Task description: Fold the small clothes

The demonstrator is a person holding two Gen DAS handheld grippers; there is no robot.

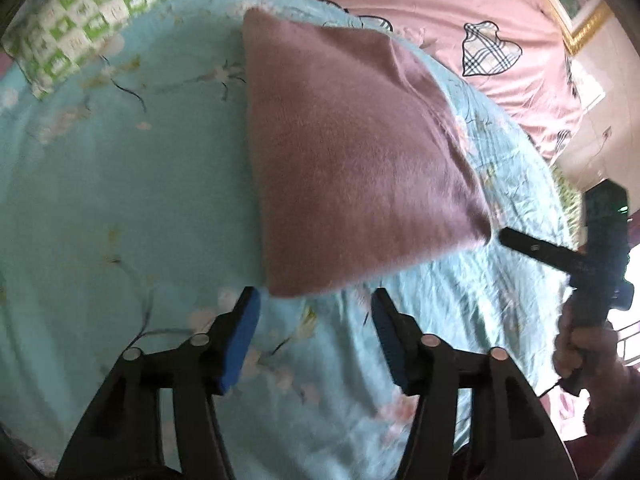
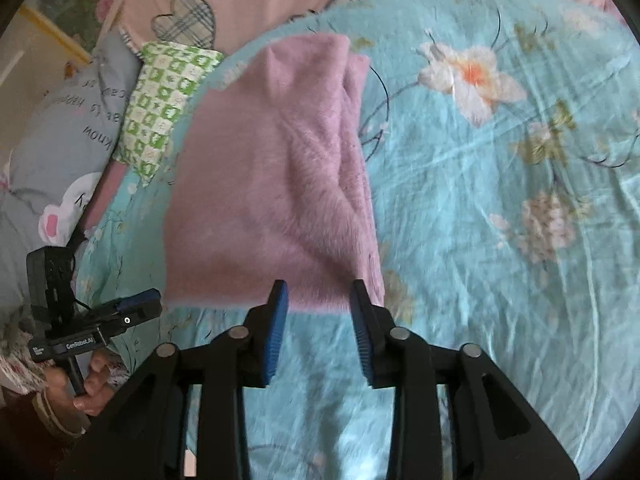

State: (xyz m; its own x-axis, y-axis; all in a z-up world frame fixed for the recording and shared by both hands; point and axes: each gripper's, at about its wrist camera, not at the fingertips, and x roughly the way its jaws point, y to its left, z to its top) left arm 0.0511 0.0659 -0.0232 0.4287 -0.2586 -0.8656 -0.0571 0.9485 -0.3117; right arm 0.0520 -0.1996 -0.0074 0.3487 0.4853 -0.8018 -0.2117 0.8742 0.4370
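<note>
A fuzzy mauve-pink garment (image 1: 352, 152) lies folded flat on a light blue floral sheet (image 1: 120, 200). In the right wrist view the garment (image 2: 272, 184) has a thicker folded band along its right side. My left gripper (image 1: 316, 300) is open and empty, its tips just short of the garment's near corner. My right gripper (image 2: 320, 292) is open and empty, its tips at the garment's near edge. The right gripper also shows at the right of the left wrist view (image 1: 516, 240), beside the garment's right corner. The left gripper shows at the lower left of the right wrist view (image 2: 140, 304).
A green-and-white checked pillow (image 1: 100, 12) lies at the far left, also seen in the right wrist view (image 2: 164, 108). A pink quilt with plaid hearts (image 1: 460, 20) lies behind the sheet. A grey printed cushion (image 2: 60, 152) sits at the left.
</note>
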